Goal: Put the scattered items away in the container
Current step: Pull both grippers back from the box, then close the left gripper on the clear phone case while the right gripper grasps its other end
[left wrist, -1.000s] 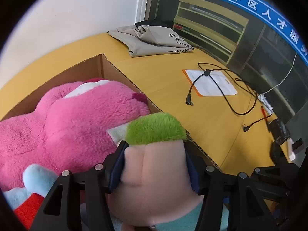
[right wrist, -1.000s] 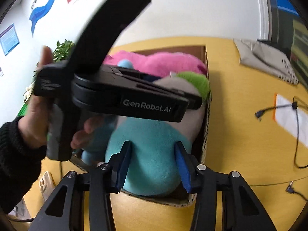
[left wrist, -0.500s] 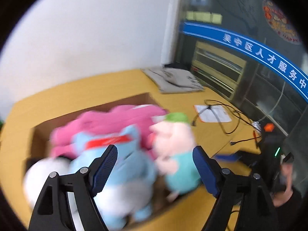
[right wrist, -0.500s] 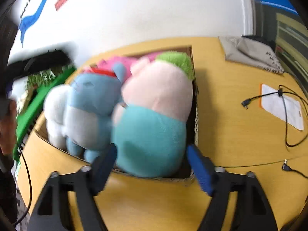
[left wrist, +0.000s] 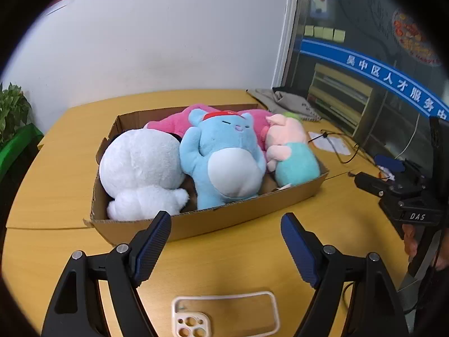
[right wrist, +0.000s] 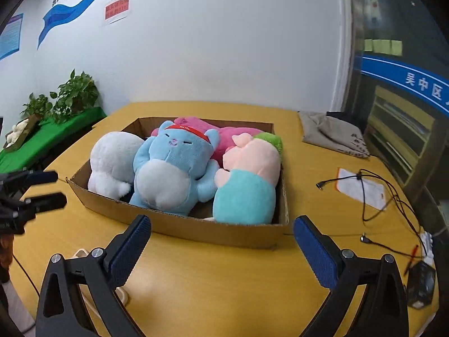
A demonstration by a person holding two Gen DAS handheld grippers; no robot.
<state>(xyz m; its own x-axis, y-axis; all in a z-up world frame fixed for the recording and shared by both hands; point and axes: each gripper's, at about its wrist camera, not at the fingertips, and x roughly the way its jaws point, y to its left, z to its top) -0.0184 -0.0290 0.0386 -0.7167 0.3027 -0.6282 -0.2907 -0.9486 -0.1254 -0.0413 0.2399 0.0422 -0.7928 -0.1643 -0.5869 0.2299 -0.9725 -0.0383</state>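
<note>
Both tongs are spread wide and empty. Through the left wrist camera, my left gripper (left wrist: 226, 250) hovers over the yellow wooden table (left wrist: 70, 146), with the shallow brown cardboard box (left wrist: 247, 210) at 12 o'clock. Packed inside it are a round white plush toy (left wrist: 140, 168), a sky-blue plush bear with a red headband (left wrist: 224, 160), a pink-and-teal plush pig with a green tuft (left wrist: 291, 151) and a magenta plush (left wrist: 168, 123) beneath them. A clear phone case with a cream rim (left wrist: 227, 314) lies loose at 6 o'clock; I judge it could be overlooked, or crushed if I lower carelessly. "DAS" reads at 3 o'clock.

Through the right wrist camera, my right gripper (right wrist: 221, 250) faces the box too. The pig stands tall against the 3 o'clock wall and may topple out if nudged. Black cables (right wrist: 376, 193) at 3 o'clock could snag. Blue signage shows "吴中区"; the red notice is unreadable.
</note>
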